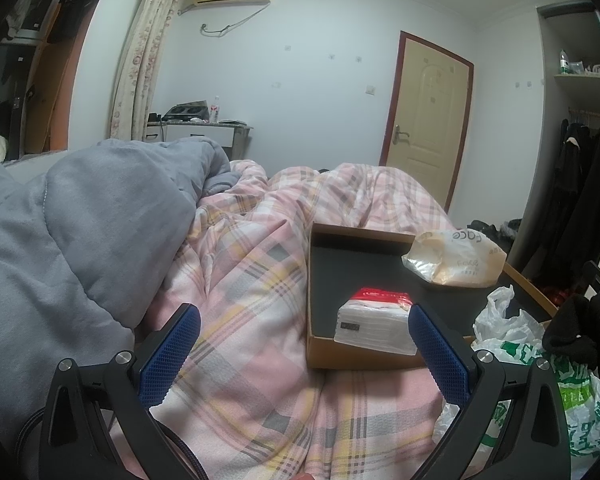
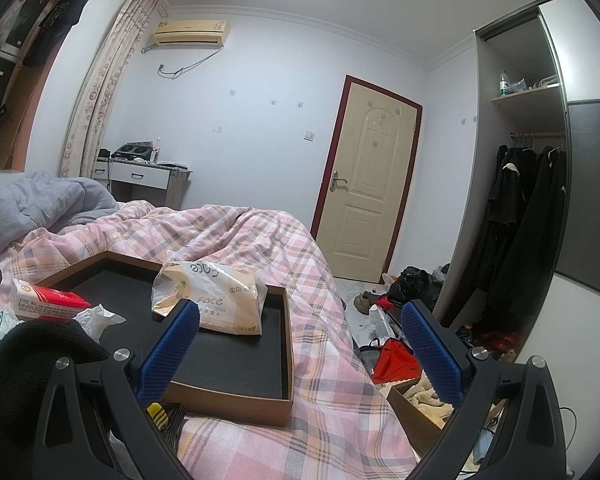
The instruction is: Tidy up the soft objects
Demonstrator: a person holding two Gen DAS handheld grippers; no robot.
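Right now, from the left wrist camera, the left gripper [image 1: 304, 330] hangs over the pink plaid quilt [image 1: 252, 280] with its blue-padded fingers [image 1: 172, 354] spread wide and nothing between them. Just ahead lies a shallow cardboard tray [image 1: 320, 356] with a dark lining, resting on the quilt. Inside it, near the front edge, sits a white tissue pack with a red top [image 1: 374, 322], partly behind the right-hand finger. At the tray's far right corner a beige "Face" tissue pack [image 1: 456, 258] lies over the rim. A grey duvet [image 1: 80, 232] is bunched up on the left of the bed. To the right, a white and green plastic bag [image 1: 540, 364] and a black knitted item [image 1: 580, 328] sit just beside the tray.

From the right wrist camera, the right gripper [image 2: 300, 324] is likewise open and empty, held above the tray's [image 2: 236, 400] near right corner. Its left finger [image 2: 168, 354] overlaps the beige tissue pack [image 2: 216, 300] in view; whether it touches I cannot tell. That pack lies inside the tray towards the back. The red-topped pack [image 2: 48, 300] shows at the left edge, with crumpled white plastic [image 2: 96, 318] and the black knitted item [image 2: 32, 360] nearer the camera. Beyond the bed's edge, clothes and an orange bag [image 2: 396, 360] litter the floor by the open wardrobe [image 2: 532, 208].
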